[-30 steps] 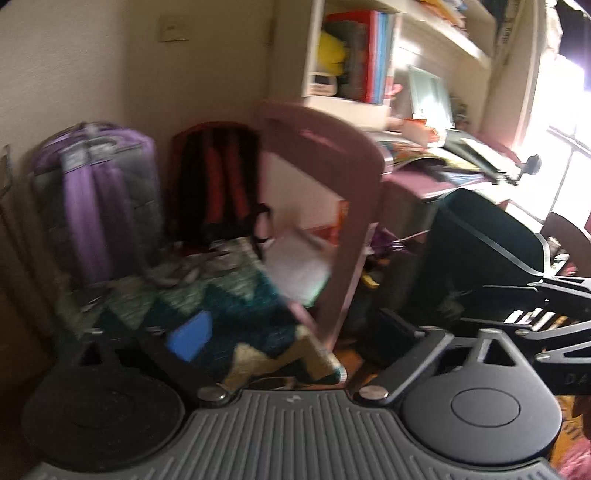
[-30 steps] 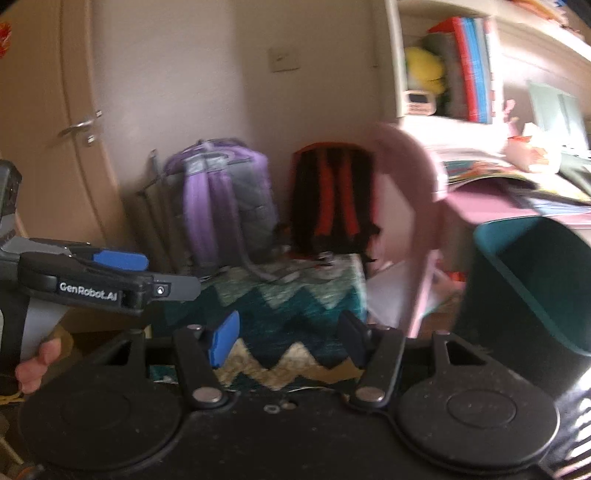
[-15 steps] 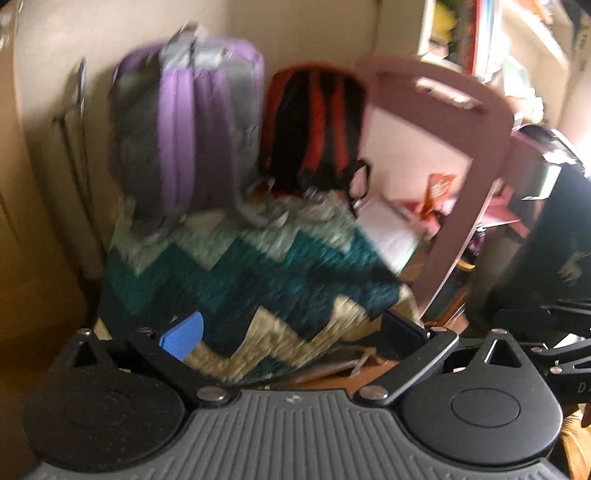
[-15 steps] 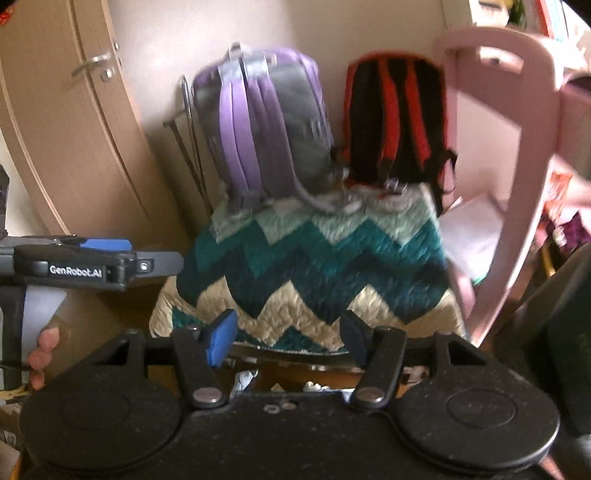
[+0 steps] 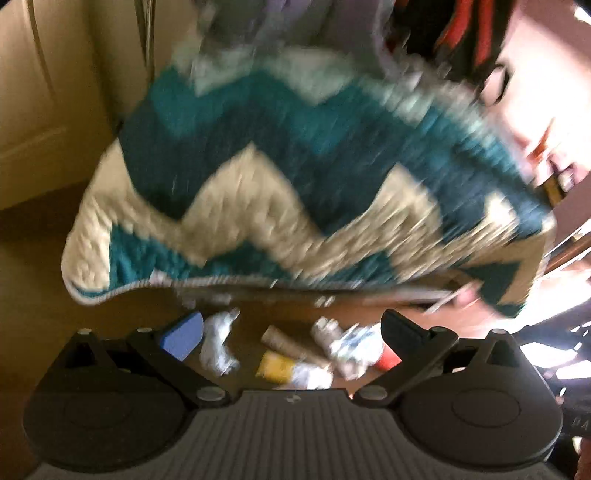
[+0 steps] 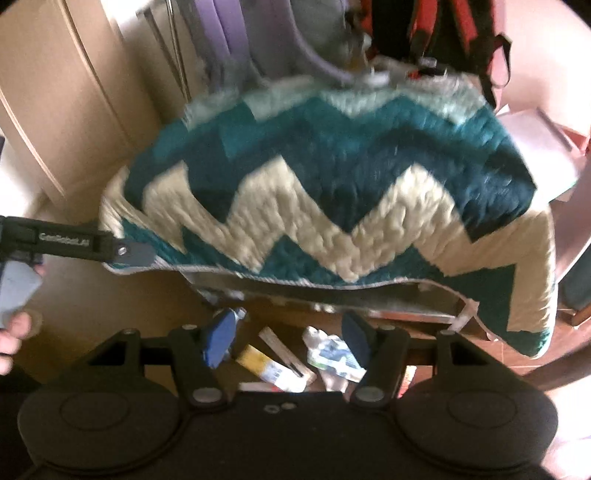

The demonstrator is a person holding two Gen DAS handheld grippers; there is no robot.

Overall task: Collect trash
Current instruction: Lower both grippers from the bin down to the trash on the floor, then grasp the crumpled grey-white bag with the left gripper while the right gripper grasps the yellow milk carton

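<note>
Both views are pointed down at a brown floor (image 5: 122,310) where a small pile of trash is seen. In the left wrist view the left hand-held gripper (image 5: 291,334) is held above the trash with its fingers spread wide, and nothing is pinched between them. Between and just past its fingers a crumpled white paper (image 5: 218,343), a cardboard tube (image 5: 282,341), a yellow and white wrapper (image 5: 291,369), a crumpled printed wrapper (image 5: 351,345) and a small red piece (image 5: 388,360) are laid close together on the floor.

In the right wrist view the right hand-held gripper (image 6: 290,339) is seen with its fingers apart and being opened wider; nothing is pinched, and the trash is seen on the floor behind the gap. The yellow and white wrapper (image 6: 273,365) and the crumpled printed wrapper (image 6: 332,354) are found there too.

Just behind the trash, a teal and cream zigzag quilt (image 6: 332,184) is draped over something low, with its edge hung over the floor. A purple backpack (image 6: 236,33) and a red and black backpack (image 6: 436,26) are stood behind the quilt. At the left edge of the right wrist view the other gripper's arm (image 6: 74,245) and some fingers (image 6: 14,332) of the person are seen. The pictures are blurred.
</note>
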